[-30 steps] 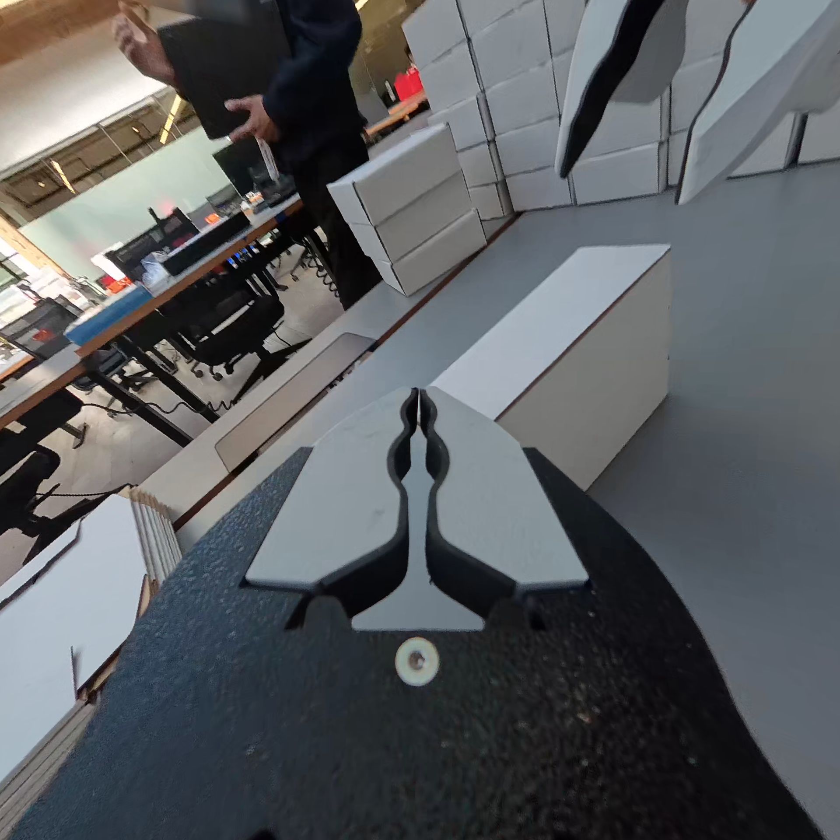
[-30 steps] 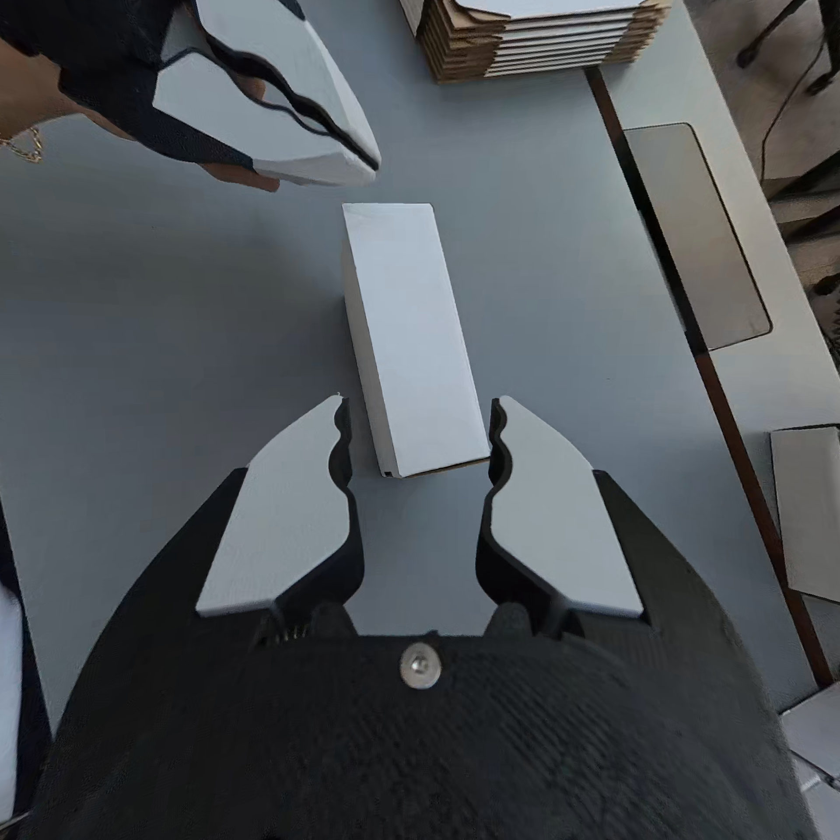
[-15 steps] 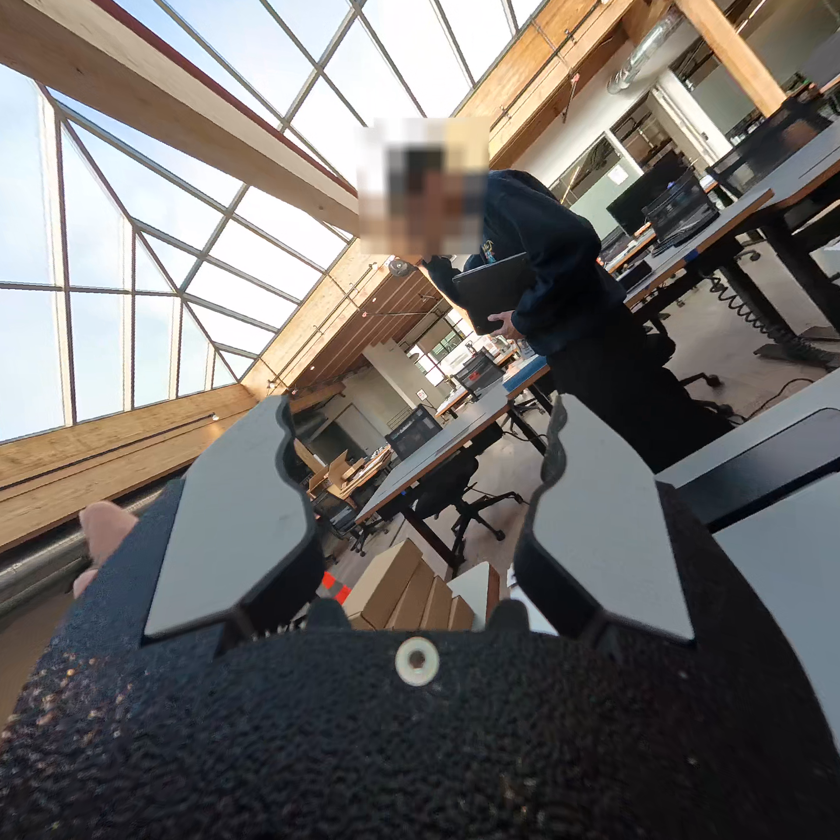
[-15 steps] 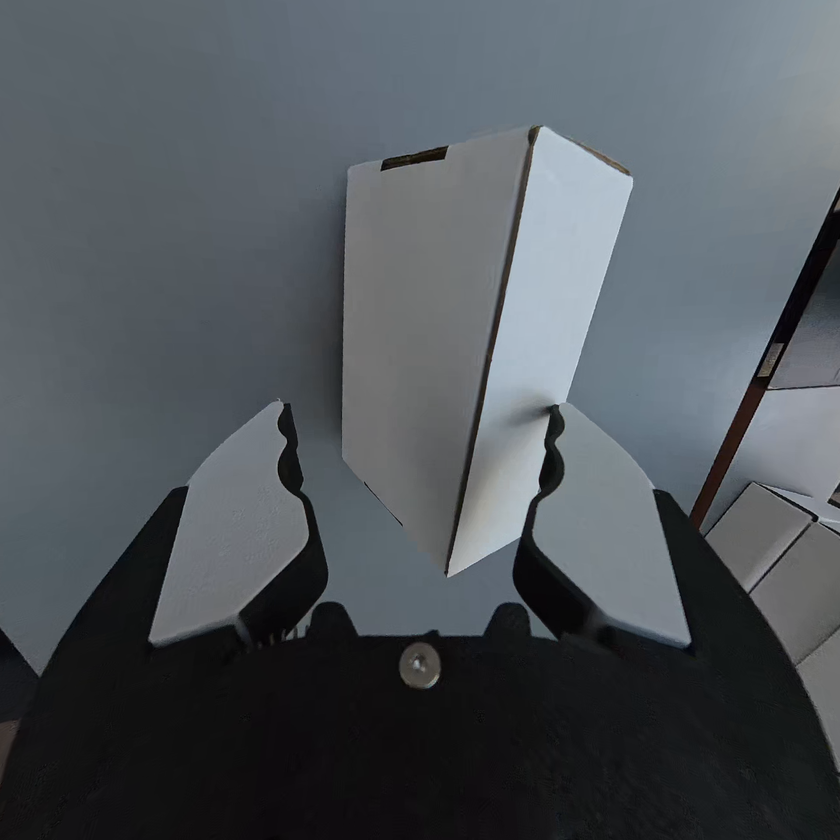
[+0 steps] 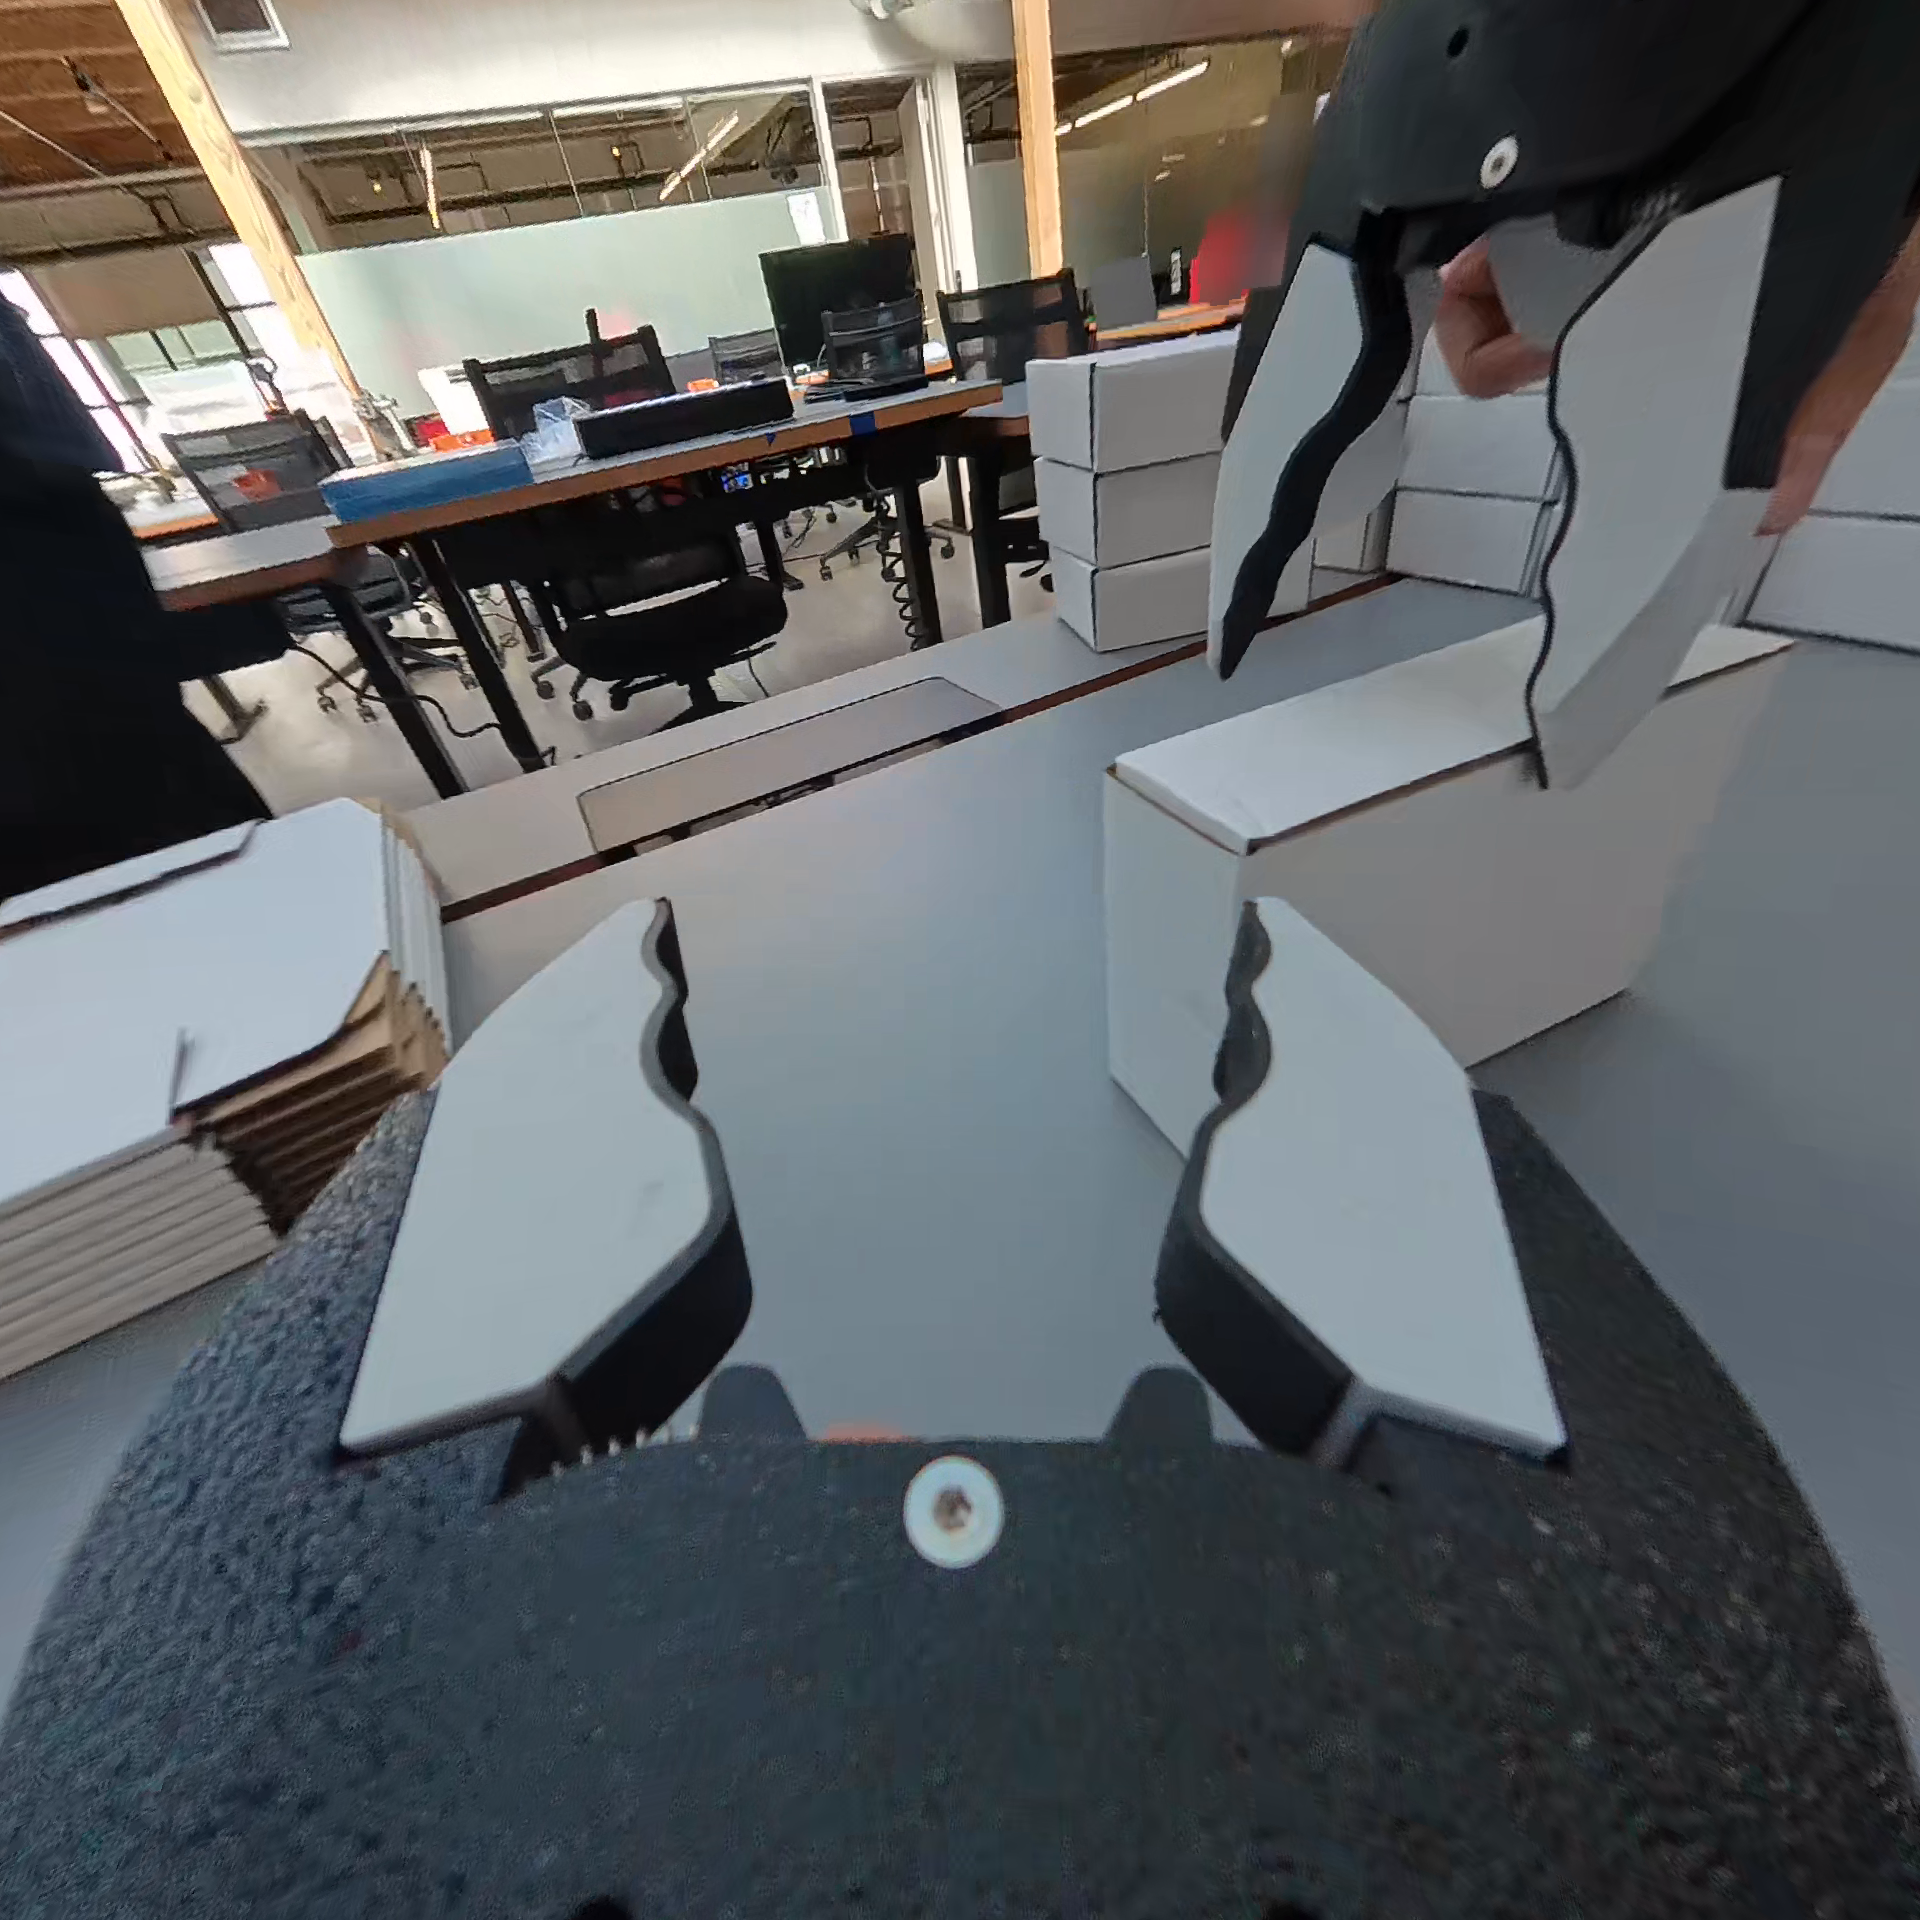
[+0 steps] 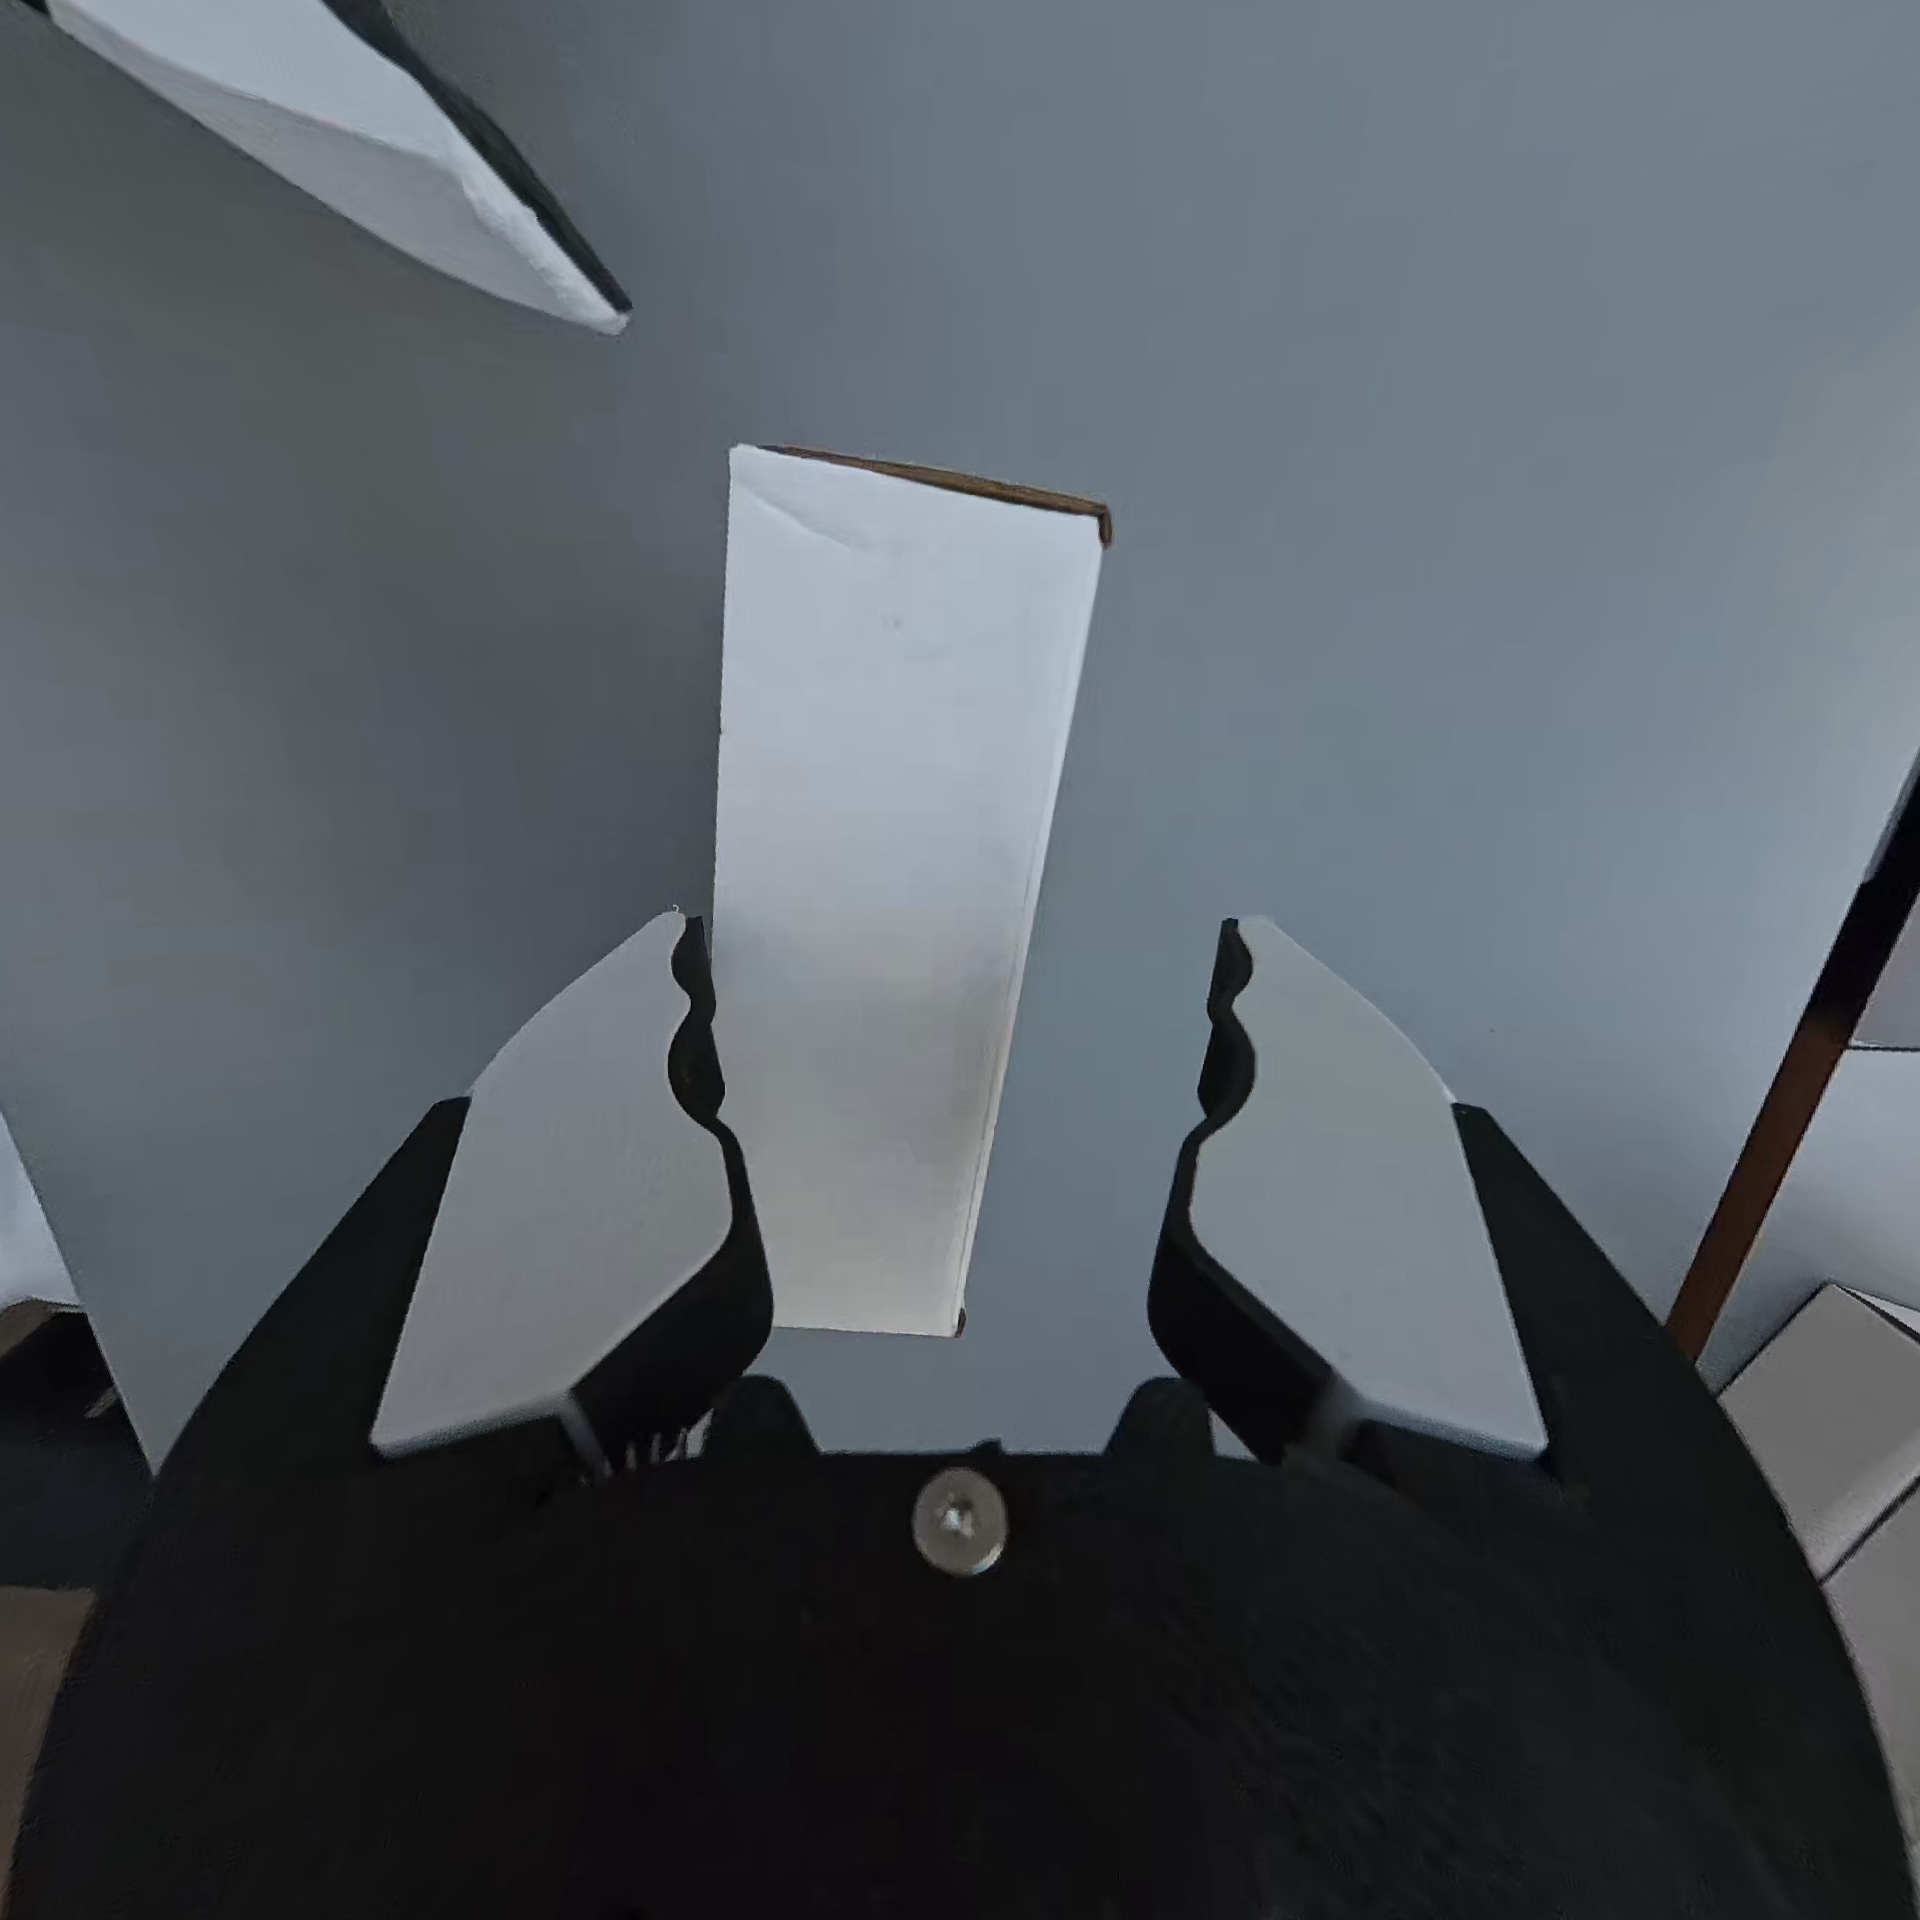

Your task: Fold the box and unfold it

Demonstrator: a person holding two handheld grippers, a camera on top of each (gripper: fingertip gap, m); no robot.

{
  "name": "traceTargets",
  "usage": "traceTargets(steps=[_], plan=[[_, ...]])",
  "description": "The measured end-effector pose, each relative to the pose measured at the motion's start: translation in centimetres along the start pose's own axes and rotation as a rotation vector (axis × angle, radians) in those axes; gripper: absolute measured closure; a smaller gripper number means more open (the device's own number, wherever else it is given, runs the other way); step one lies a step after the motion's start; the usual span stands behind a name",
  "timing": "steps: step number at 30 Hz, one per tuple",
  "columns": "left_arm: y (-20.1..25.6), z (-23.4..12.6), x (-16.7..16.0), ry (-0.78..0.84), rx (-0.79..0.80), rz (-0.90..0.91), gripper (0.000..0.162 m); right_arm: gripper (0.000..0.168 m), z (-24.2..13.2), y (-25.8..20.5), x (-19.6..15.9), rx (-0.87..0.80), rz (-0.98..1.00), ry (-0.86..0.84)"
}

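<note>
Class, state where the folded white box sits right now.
The white box lies on the grey table; in the left wrist view it is right of centre, under the open right claw, with the flat cardboard stack far left.

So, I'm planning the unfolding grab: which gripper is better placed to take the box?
Right. The right gripper hangs open directly over the box; the open left gripper points beside it.

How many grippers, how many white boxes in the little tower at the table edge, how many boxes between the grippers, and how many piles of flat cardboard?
Grippers: 2, the left gripper and the right gripper
Tower boxes: 3
Middle box: 1
Flat cardboard pile: 1
Total: 7
More boxes sit half hidden behind the right gripper and are not counted.
</note>
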State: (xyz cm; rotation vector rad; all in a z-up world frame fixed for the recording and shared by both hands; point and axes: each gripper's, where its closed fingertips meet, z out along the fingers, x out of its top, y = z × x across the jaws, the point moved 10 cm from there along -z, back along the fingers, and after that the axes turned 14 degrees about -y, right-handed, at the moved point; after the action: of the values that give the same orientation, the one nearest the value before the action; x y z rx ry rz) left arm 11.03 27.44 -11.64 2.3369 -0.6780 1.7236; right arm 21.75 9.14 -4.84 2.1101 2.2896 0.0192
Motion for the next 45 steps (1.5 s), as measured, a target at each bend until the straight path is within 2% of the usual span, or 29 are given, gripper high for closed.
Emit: traceTargets(steps=[1,3,5,7,12,15,18,20,22,25,28,31,33,36,42,45], plan=[[0.4,0.4,-0.1,0.015,-0.036,-0.02,0.065,0.076,0.5,0.2,0.0,0.009,-0.001,-0.022],[0.9,0.8,0.1,-0.057,-0.062,0.065,0.066,0.077,1.2,0.1,0.1,0.032,0.008,-0.005],[0.6,1.0,0.4,-0.094,0.013,0.089,0.063,0.093,1.8,-0.4,0.2,0.068,-0.036,0.007],[0.5,1.3,0.6,-0.049,-0.036,0.012,0.066,0.102,2.3,-0.3,0.2,0.042,-0.05,-0.044],[0.4,1.1,0.4,0.024,-0.108,-0.1,0.077,0.104,1.5,0.0,-0.2,0.042,-0.073,-0.043],[0.5,1.3,0.0,0.047,-0.143,-0.104,0.09,0.104,-2.4,2.4,-2.9,-0.161,-0.057,-0.029],[1.0,1.5,-0.7,-0.002,-0.133,0.008,0.089,0.103,-7.9,8.2,-8.3,-0.611,0.116,-0.107],[1.0,1.7,-0.8,0.005,-0.11,-0.001,0.09,0.103,-10.8,12.4,-12.1,-0.844,0.217,-0.179],[1.1,1.6,-0.7,0.049,-0.146,-0.028,0.092,0.104,-12.3,16.1,-15.3,-1.007,0.207,-0.201],[1.0,1.3,-0.7,0.097,-0.154,-0.052,0.094,0.104,-12.1,20.5,-19.0,-1.181,0.217,-0.176],[1.0,1.3,-0.7,0.1,-0.169,-0.053,0.094,0.104,-9.4,23.4,-21.0,-1.209,0.225,-0.158],[1.0,1.1,-0.7,0.109,-0.163,-0.038,0.093,0.104,-7.2,24.6,-21.0,-1.269,0.142,-0.169],[0.9,0.9,-0.8,0.126,-0.16,-0.042,0.094,0.103,-6.0,25.3,-20.9,-1.245,0.144,-0.148],[0.7,0.6,-0.9,0.146,-0.163,-0.059,0.094,0.103,-4.2,25.7,-21.7,-1.24,0.104,-0.221],[0.1,0.0,-1.1,0.185,-0.17,-0.108,0.094,0.102,-3.1,25.9,-22.1,-1.212,0.134,-0.26],[0.2,0.1,-1.1,0.167,-0.185,-0.093,0.093,0.101,-3.5,25.7,-21.8,-1.14,0.128,-0.235]])
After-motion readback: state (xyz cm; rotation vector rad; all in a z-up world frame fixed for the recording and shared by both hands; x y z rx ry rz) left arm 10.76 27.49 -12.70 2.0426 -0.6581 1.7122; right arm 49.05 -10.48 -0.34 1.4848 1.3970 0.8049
